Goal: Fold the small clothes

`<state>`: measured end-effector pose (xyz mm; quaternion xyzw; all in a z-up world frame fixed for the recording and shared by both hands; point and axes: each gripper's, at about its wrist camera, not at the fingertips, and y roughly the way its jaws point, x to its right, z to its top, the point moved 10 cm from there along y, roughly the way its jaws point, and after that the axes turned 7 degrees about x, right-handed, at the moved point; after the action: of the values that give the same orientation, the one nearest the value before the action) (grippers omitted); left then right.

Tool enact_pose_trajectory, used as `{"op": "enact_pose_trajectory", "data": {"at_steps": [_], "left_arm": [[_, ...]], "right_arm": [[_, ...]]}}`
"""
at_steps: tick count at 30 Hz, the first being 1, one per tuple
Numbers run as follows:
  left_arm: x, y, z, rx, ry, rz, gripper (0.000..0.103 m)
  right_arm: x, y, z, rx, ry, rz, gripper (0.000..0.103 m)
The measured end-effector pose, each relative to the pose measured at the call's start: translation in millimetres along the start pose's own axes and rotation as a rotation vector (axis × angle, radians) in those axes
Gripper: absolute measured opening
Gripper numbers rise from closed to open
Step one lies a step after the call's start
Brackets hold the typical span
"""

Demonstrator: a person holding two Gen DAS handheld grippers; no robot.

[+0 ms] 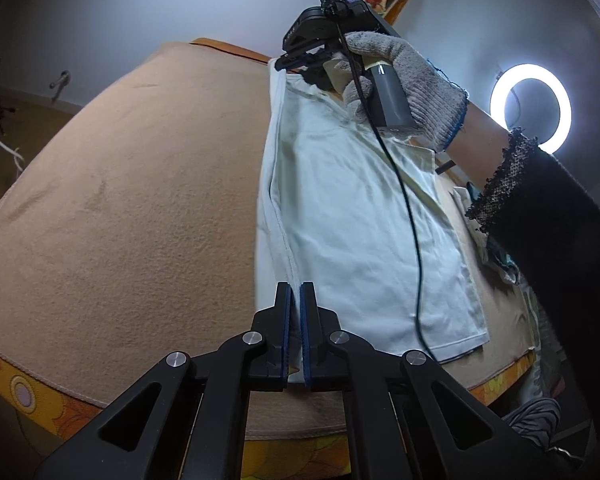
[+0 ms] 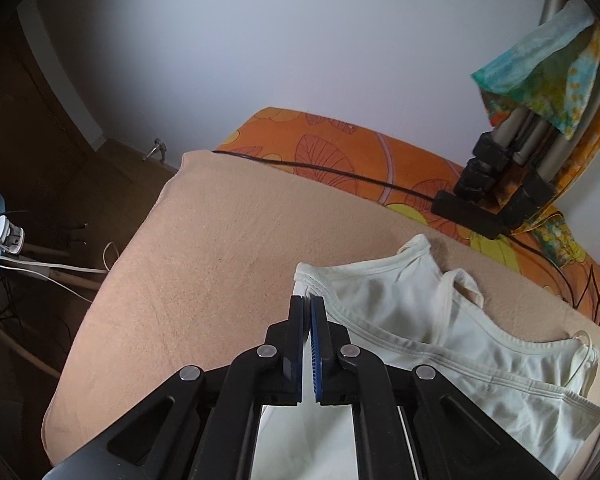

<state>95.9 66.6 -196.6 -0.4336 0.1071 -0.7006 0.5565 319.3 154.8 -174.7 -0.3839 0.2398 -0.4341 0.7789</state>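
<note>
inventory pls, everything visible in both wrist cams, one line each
white top: 1, off-white, flat on the blanket, one long edge folded over
blanket: 1, beige, spread over the bed
bedsheet: 1, orange with leaf print, under the blanket
ring light: 1, white, lit, by the wall at right
tripod legs: 1 set, grey and black, on the sheet at the far side
patterned cloth: 1, teal and yellow, draped over the tripod
black cable: 1, across the sheet to the tripod
white cables: several, on the floor at left
left gripper: black, blue pads, jaws shut on the top's folded edge
right gripper: black, jaws shut on the top's edge near the strap end
right hand: grey knit glove, black sleeve
</note>
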Motion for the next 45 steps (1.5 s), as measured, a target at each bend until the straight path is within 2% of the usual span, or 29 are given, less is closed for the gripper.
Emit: {"op": "enact_pose_trajectory", "data": {"at_steps": [6,12,20,32,36,38,39,40,42,45], "left_arm": [[35,5,-2,-0.017,0.050,-0.065,0.003],[71,17,-12,-0.058,0.095,-0.118,0.003],[94,33,-27,-0.113,0.149,-0.140,0.003],[105,55,-41,-0.186,0.188,-0.131,0.003],[105,56,-43,-0.199,0.201,-0.125,0.003],[107,53,-40,-0.188,0.218,-0.118,0.005],[109,51,-39,-0.182,0.228,-0.120,0.006],[110,50,-37,-0.178,0.236,-0.121,0.007],[115,46,-35,-0.166,0.253,-0.122,0.007],[122,40,-32,-0.139,0.291,-0.119,0.007]], "right_arm": [[26,-25,-2,0.026,-0.001,-0.022,0.000],[66,-46,-19,0.038,0.042,-0.050,0.000],[114,-50,-44,0.017,0.076,-0.110,0.000],[126,-25,-57,-0.011,0.093,-0.117,0.001],[129,-22,-60,-0.016,0.103,-0.114,0.004],[132,-26,-58,0.000,0.115,-0.104,0.019],[134,-30,-56,0.015,0.120,-0.099,0.034],[136,-35,-55,0.033,0.123,-0.100,0.040],[139,-47,-51,0.061,0.134,-0.084,0.039],[147,-69,-47,0.103,0.152,-0.062,0.049]]}}
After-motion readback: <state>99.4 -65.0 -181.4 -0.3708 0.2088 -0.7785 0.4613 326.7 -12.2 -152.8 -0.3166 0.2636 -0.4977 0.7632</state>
